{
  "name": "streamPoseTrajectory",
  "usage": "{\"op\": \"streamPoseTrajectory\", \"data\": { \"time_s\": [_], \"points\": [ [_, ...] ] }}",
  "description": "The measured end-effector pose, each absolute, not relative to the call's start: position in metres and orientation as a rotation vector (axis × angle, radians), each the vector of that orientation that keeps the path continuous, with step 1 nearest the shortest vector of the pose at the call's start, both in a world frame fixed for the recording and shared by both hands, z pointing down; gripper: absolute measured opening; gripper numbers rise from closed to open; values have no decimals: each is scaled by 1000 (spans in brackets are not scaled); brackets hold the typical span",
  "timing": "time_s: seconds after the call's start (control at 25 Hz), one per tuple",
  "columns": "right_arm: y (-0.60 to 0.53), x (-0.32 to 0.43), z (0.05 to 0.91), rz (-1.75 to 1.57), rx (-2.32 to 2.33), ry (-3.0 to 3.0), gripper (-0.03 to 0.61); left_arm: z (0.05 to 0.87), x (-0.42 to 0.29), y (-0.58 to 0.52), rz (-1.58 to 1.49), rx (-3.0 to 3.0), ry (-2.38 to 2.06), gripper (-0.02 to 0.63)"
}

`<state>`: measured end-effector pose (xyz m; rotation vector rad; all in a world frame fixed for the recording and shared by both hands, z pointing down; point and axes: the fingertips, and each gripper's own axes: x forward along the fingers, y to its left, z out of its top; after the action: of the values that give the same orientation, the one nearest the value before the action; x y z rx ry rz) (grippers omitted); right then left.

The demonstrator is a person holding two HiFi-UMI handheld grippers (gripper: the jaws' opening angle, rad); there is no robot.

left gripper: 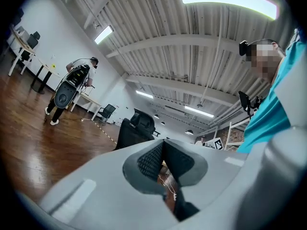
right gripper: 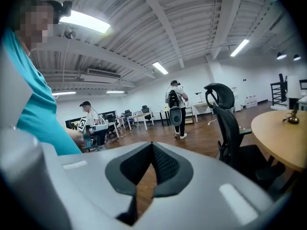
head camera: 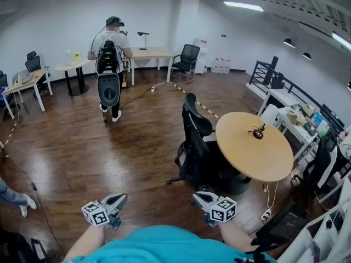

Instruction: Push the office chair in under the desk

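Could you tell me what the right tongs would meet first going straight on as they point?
Likely nothing near: the right tongs face open wooden floor, with the office chair right of that line. Far off, the person with the backpack may stand in it.

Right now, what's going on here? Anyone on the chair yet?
Not yet. A person in a teal top holds the left gripper and right gripper low in front of the body, both shut and empty. Neither touches the black office chair, which stands ahead beside the round wooden desk, its back toward the open floor. A second person wearing a backpack stands farther back in the room.
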<state>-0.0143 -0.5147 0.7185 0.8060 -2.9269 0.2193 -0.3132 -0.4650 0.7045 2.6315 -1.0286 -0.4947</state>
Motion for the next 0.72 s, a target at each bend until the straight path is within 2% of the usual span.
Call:
{"op": "streamPoseTrajectory", "data": {
  "time_s": [0.2,0.44,0.72],
  "points": [
    [-436,80,743,265,723,-2935,0,707,-195,-383,-549,2591,-993,107],
    [-377,145,763,373,623,-2928,0,698,-96,-321,-534,2609,-944,107],
    [-294,123,736,302,488,-2973,0,674,-100,-216,-562,2636,-1027,107]
  ]
}}
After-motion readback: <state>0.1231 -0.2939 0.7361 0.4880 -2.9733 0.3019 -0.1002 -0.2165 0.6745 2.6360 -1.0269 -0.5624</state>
